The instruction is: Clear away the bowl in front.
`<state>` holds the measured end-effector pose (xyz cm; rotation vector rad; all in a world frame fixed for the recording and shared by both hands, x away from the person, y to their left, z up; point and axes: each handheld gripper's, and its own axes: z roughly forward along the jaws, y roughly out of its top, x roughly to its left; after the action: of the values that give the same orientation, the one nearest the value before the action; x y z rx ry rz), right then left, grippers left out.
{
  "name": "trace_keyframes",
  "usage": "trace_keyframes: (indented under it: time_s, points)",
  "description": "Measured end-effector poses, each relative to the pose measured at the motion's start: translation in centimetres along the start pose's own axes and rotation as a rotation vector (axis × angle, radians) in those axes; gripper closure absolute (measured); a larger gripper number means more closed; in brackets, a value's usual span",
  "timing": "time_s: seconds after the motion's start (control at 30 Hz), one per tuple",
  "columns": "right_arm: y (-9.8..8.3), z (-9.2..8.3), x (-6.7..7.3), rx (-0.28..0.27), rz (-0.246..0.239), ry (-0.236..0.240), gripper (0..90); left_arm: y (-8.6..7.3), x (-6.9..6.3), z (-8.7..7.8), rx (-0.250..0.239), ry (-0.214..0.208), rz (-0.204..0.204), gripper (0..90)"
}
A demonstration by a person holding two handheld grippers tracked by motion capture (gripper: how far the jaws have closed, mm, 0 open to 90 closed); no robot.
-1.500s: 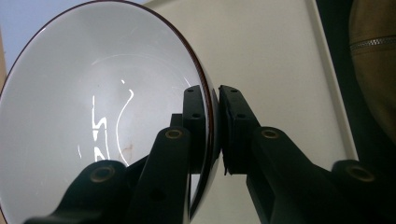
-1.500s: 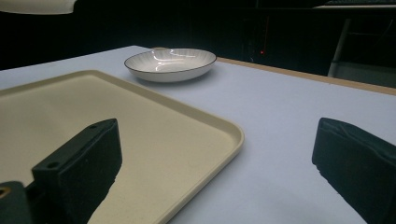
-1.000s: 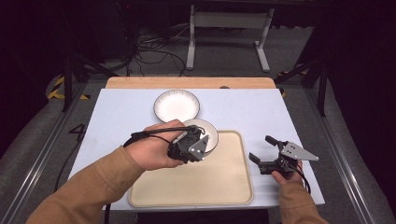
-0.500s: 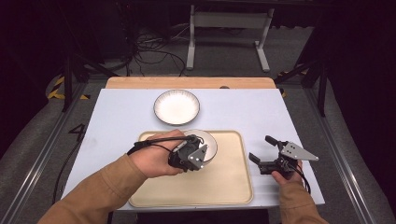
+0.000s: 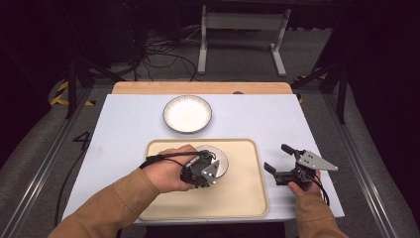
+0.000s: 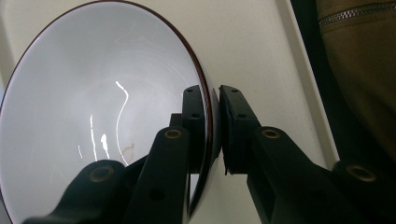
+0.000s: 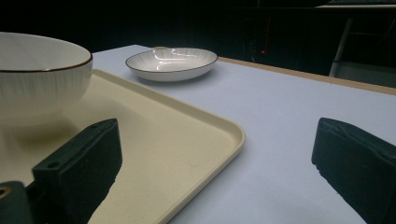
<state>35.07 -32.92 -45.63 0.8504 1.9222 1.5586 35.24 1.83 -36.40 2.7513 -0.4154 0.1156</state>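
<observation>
A white bowl (image 5: 218, 157) with a dark rim stands on the cream tray (image 5: 247, 198). My left gripper (image 5: 210, 166) is shut on the bowl's near rim. In the left gripper view one jaw is inside the bowl (image 6: 93, 102) and the other outside, with the left gripper (image 6: 214, 107) pinching the rim. In the right gripper view the bowl (image 7: 42, 74) rests on the tray (image 7: 187, 140). My right gripper (image 5: 277, 158) stands open on the table right of the tray, with nothing between its jaws. A white ribbed plate (image 5: 187, 113) lies on the table beyond the tray.
The tray sits on a pale blue table top (image 5: 257, 119) with a wooden strip (image 5: 198, 88) along the far edge. The plate (image 7: 172, 63) shows past the tray's corner. Beyond the table stand a metal frame (image 5: 242, 29) and floor cables (image 5: 158, 54).
My left gripper has come toward me and down with the bowl, from above the tray's far edge onto the tray. The right gripper has kept still.
</observation>
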Motion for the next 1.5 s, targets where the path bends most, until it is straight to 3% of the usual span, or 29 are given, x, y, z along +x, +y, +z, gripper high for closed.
trace_keyframes:
  time_s: [0.13,0.23,0.33,0.4,0.47,0.5,0.7,0.83,1.23,1.37,1.4,1.5]
  points:
    - [0.0,0.0,0.0,0.000,0.001,0.001,2.2,-0.2,0.0,0.4,0.003,-0.007,-0.012,81.7]
    - [0.0,0.0,0.0,0.000,0.001,0.000,2.2,-0.2,0.1,0.9,0.020,-0.007,0.012,81.6]
    - [0.0,0.0,0.0,0.000,0.000,0.000,2.2,-0.3,-0.2,1.2,0.018,-0.015,-0.006,81.5]
    - [0.0,0.0,0.0,0.000,0.000,0.000,2.2,-0.3,-0.1,1.4,0.019,-0.012,0.013,81.5]
    - [0.0,0.0,0.0,0.000,0.000,0.000,2.2,-0.3,-0.2,1.6,0.022,-0.015,-0.002,81.5]
    - [0.0,0.0,0.0,0.000,0.000,0.000,2.2,-0.3,-0.1,1.7,0.032,-0.006,0.016,81.5]
    - [0.0,0.0,0.0,0.000,-0.001,0.000,2.3,-0.5,0.0,2.2,0.044,0.008,0.000,81.4]
    - [0.0,0.0,0.0,0.000,-0.001,0.000,2.3,-0.6,0.1,2.3,0.045,0.016,0.015,81.5]
    - [0.0,0.0,0.0,0.002,-0.002,0.001,2.5,-0.9,-0.1,2.6,0.031,-0.012,-0.045,82.6]
    - [0.0,0.0,0.0,0.001,-0.001,0.001,2.5,-0.9,0.0,2.6,0.040,-0.020,-0.048,82.3]
    - [0.0,0.0,0.0,0.003,-0.002,0.001,2.6,-1.0,-0.1,2.7,0.027,-0.032,-0.069,81.7]
    - [0.0,0.0,0.0,0.003,-0.002,0.002,2.6,-1.1,-0.1,2.9,0.018,-0.046,-0.068,79.7]
